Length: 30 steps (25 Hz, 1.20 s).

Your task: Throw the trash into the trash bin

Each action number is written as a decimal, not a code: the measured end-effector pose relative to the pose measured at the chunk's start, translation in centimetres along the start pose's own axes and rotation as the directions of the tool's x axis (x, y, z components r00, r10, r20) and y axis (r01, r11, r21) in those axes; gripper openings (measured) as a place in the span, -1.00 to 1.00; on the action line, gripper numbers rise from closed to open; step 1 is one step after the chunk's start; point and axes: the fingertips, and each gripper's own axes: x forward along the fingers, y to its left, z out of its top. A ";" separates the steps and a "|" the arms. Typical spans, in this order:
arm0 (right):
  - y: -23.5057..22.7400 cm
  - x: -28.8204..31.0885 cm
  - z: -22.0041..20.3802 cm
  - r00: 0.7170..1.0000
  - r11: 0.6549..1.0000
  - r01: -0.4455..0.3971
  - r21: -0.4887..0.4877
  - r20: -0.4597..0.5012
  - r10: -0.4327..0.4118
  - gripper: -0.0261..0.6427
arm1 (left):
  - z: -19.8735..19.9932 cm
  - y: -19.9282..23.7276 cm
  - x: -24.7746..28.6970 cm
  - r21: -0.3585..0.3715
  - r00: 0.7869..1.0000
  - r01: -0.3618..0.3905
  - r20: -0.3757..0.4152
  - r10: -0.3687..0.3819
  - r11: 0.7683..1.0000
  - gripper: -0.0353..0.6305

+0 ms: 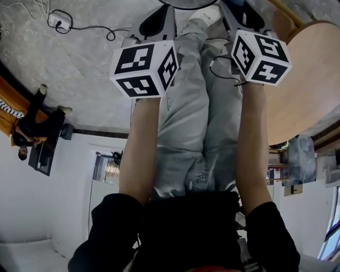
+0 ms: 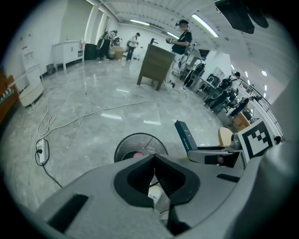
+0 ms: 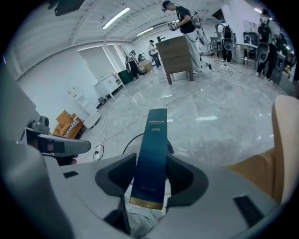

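Observation:
A round black trash bin (image 2: 140, 148) stands on the grey floor just ahead of both grippers, with something pink inside it. In the right gripper view its rim (image 3: 132, 140) shows behind a long dark-blue box (image 3: 152, 154). My right gripper (image 3: 150, 179) is shut on that box, which sticks out upright past the jaws toward the bin. The left gripper view shows the same box (image 2: 186, 135) from the side. My left gripper (image 2: 154, 161) is shut, its jaws meeting with nothing between them. Both marker cubes (image 1: 144, 69) (image 1: 260, 56) hang side by side over my legs.
A round wooden table (image 1: 303, 79) is close on my right. A power strip with cable (image 2: 41, 151) lies on the floor to the left. A wooden cabinet (image 2: 156, 65) and several people stand far across the hall. My shoe (image 1: 204, 15) is near the bin.

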 end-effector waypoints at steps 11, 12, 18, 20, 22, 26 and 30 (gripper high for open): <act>2.4 7.1 -3.7 0.995 0.996 -0.080 -0.031 -0.055 0.078 -0.33 | -5.5 4.6 2.3 -0.084 1.000 -0.021 -0.014 0.020 0.996 -0.87; 2.6 7.5 -3.6 0.995 0.995 -0.088 -0.042 -0.045 0.087 -0.33 | -5.7 4.6 2.5 -0.086 1.000 -0.020 -0.011 0.019 0.996 -0.87; 3.8 7.6 -4.2 0.995 0.992 -0.099 -0.080 -0.029 0.097 -0.26 | -6.0 4.4 2.2 -0.073 1.000 -0.015 -0.006 0.014 0.997 -0.87; 3.7 6.9 -4.3 0.995 0.993 -0.100 -0.067 -0.032 0.098 -0.26 | -5.4 4.1 1.9 -0.050 1.000 -0.007 -0.004 0.007 0.999 -0.87; 3.5 5.5 -3.9 0.995 0.994 -0.101 -0.048 -0.014 0.100 -0.28 | -4.4 3.6 1.4 -0.023 1.000 0.000 0.002 0.000 1.000 -0.87; 2.3 0.8 -2.6 0.994 0.995 -0.094 0.018 0.050 0.093 -0.82 | -2.3 0.7 -0.1 0.029 1.000 0.015 0.007 -0.015 0.999 -0.87; 0.7 -3.7 -1.3 0.991 0.993 -0.074 0.092 0.114 0.063 -0.86 | 0.6 -3.3 -1.2 0.127 0.997 0.073 0.011 -0.075 0.989 -0.87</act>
